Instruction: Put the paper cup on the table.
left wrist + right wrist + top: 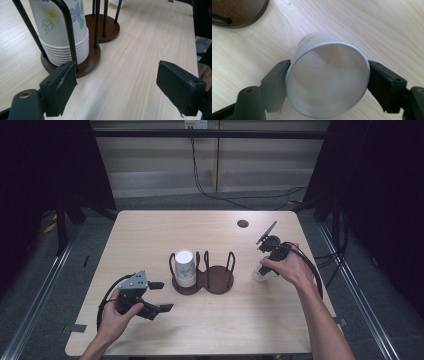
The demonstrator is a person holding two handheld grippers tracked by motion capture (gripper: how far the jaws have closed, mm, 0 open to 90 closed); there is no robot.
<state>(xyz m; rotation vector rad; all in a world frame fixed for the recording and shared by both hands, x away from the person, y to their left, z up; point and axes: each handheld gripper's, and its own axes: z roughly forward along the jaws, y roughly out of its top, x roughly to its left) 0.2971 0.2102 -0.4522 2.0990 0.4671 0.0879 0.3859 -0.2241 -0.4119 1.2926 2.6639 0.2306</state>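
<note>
The right claw points down at the pale wooden bench with a single white paper cup standing between its two black pads. The cup's open rim faces up toward the claw, and a faint flower print shows on the wall at its far side. Both pads lie right against the rim, one on each side, but the rim keeps its round shape, and whether the pads press on it or only touch it cannot be told. The cup's base sits on the bench below the claw. From the high view the right claw and its cup are just beside the empty ring of the dark brown two-ring cup holder, on the side away from the left claw.

The left claw rests low over the bench with its jaws spread wide and nothing between them. Straight ahead of it, close to one pad, stands the holder's nearer ring, where thin black upright rods fence in a stack of upturned white paper cups printed with blue and yellow flowers. The second, empty ring lies farther off beyond the stack.
</note>
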